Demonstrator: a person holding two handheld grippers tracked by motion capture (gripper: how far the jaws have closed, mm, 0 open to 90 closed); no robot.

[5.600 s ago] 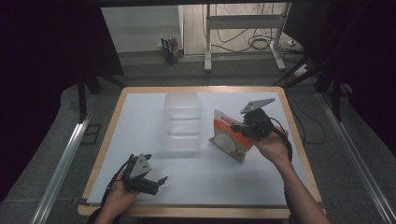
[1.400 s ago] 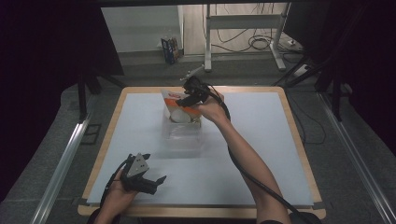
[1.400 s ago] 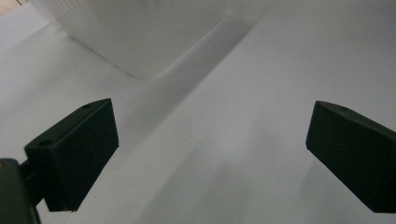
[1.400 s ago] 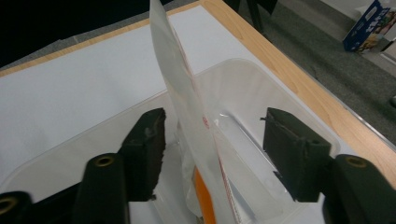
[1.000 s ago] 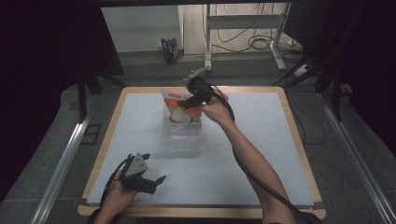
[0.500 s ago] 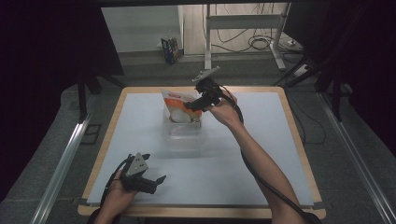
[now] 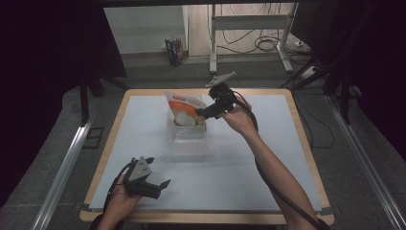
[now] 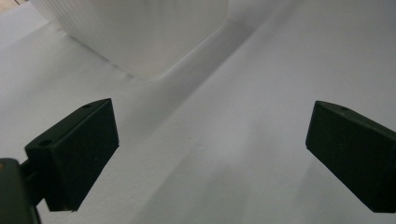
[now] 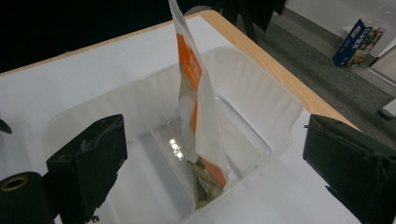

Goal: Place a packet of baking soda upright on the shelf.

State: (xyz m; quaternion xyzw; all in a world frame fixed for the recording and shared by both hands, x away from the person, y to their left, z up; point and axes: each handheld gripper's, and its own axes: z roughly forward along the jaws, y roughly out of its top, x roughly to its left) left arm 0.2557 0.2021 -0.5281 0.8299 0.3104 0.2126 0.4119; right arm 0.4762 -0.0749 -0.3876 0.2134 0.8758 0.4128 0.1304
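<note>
Toward 12 o'clock on the white table [image 7: 268,158], a clear plastic bin [image 7: 187,136] holds an orange-and-white pouch [image 7: 184,109]. Pouch stands on edge in the bin's far half, leaning on the bin wall; that wall is likely what keeps it upright.

Right gripper [image 7: 207,113] hovers just at the pouch's 3 o'clock side, held above the rim. Jaws wide, holding nothing. In the right gripper view the pouch [image 9: 198,121] sits between the 2 jaws but well ahead of them and lower, clear of both; bin [image 9: 261,116] rim below it. Gripper stands apart from the pouch, so judged a release, not a grasp. Whether the pouch's base rests flat on the bin floor is hard to tell through the glare.

Left gripper [image 7: 160,187] lies low at 7 o'clock on the table, in the left hand [image 7: 119,201], idle, probably parked out of the way. Its jaws also wide, with bare table between them; the left gripper view shows the bin [image 8: 135,32] corner at 11 o'clock, well ahead of the jaws.
</note>
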